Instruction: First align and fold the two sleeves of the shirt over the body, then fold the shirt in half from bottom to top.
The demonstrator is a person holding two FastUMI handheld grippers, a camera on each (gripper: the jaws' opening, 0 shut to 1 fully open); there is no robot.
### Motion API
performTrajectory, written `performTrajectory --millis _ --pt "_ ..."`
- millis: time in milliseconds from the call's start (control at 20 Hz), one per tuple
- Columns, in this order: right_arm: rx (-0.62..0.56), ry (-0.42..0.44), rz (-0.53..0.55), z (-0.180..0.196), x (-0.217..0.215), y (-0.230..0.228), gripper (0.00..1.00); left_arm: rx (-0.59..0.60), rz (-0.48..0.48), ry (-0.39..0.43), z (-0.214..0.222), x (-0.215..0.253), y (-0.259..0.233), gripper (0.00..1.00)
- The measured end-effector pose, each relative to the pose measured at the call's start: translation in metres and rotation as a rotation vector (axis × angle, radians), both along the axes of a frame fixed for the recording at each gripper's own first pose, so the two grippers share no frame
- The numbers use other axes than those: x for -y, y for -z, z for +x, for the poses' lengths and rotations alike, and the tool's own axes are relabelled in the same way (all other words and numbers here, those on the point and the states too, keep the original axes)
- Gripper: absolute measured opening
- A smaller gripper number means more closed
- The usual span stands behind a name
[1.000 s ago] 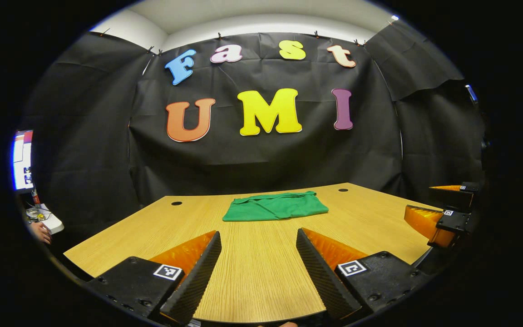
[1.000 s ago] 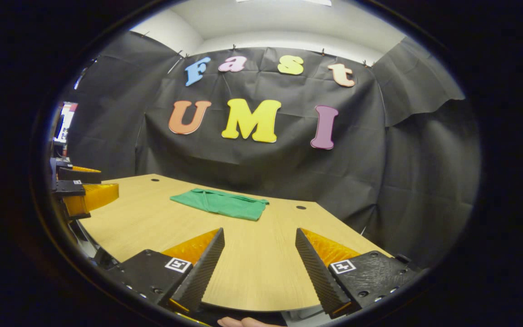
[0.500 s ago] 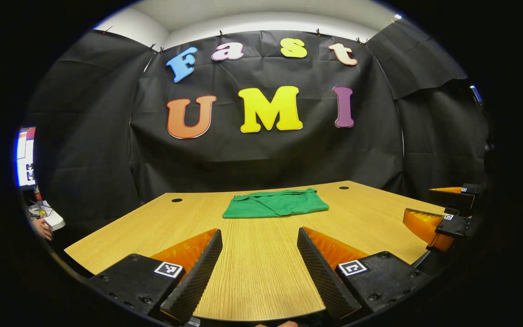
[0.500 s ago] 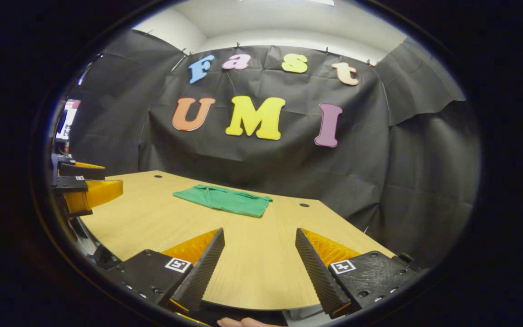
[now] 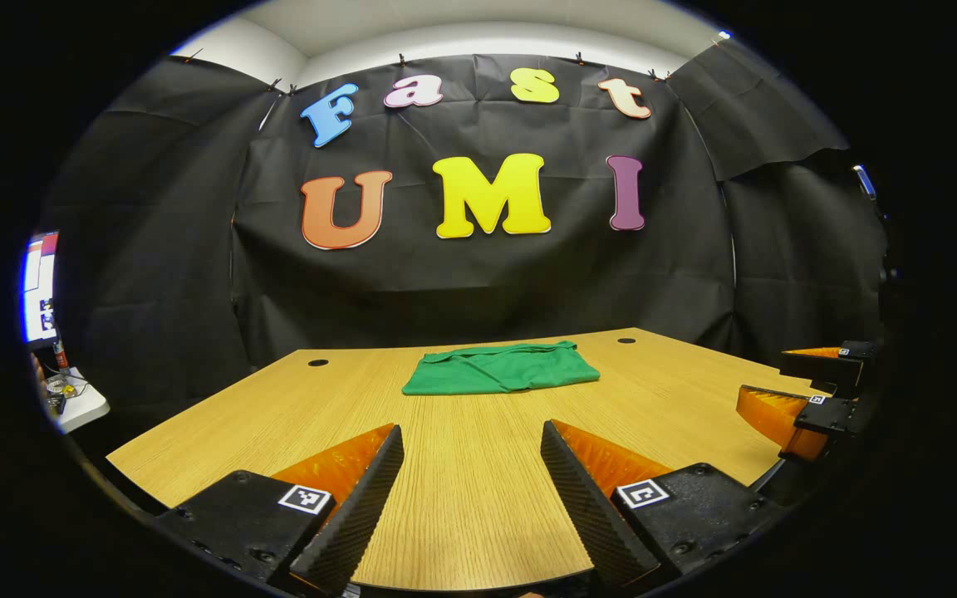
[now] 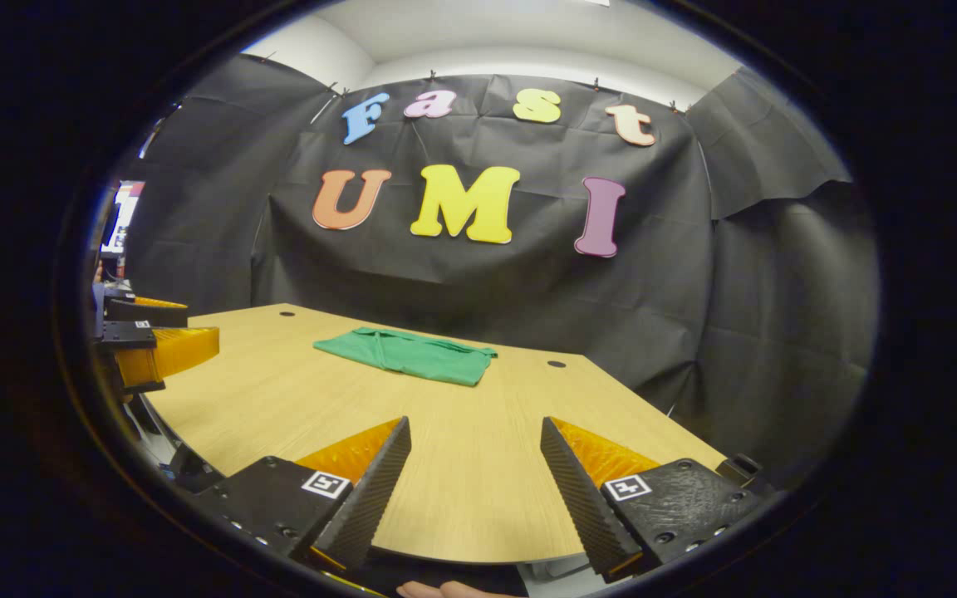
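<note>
A green shirt [image 5: 502, 370] lies folded into a flat rectangle on the far middle of the wooden table [image 5: 462, 498]; the right gripper view has the shirt [image 6: 408, 355] left of centre. My left gripper [image 5: 472, 444] stands open above the table's near edge, well short of the shirt, nothing between its fingers. My right gripper [image 6: 473, 436] is open too, over the near right part of the table [image 6: 478, 507], also apart from the shirt. The right gripper [image 5: 807, 386] appears at the right edge of the left gripper view, and the left gripper [image 6: 154, 336] at the left edge of the right gripper view.
Two small round holes [image 5: 318, 363] [image 5: 626, 340] sit near the table's back corners. Black cloth closes the booth behind and on both sides. A lit screen [image 5: 36, 286] and a small white stand [image 5: 71, 399] are beyond the table's left side.
Both grippers have tilted slightly, so the shirt sits a little higher in both views. A hand seen at the far left earlier is gone. The shirt has not moved.
</note>
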State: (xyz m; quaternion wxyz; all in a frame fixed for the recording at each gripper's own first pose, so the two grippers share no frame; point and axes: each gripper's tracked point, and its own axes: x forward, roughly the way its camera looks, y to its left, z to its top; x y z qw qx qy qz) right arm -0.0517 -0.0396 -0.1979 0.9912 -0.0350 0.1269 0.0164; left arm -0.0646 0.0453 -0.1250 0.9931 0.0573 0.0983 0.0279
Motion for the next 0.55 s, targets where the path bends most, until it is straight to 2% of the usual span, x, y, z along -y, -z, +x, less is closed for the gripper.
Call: performTrajectory --millis 550 --pt "-0.014 -0.009 -0.011 -0.0019 -0.0038 0.0037 0.95 -0.005 -0.005 0.004 0.0006 -0.0001 0.0042 1.00"
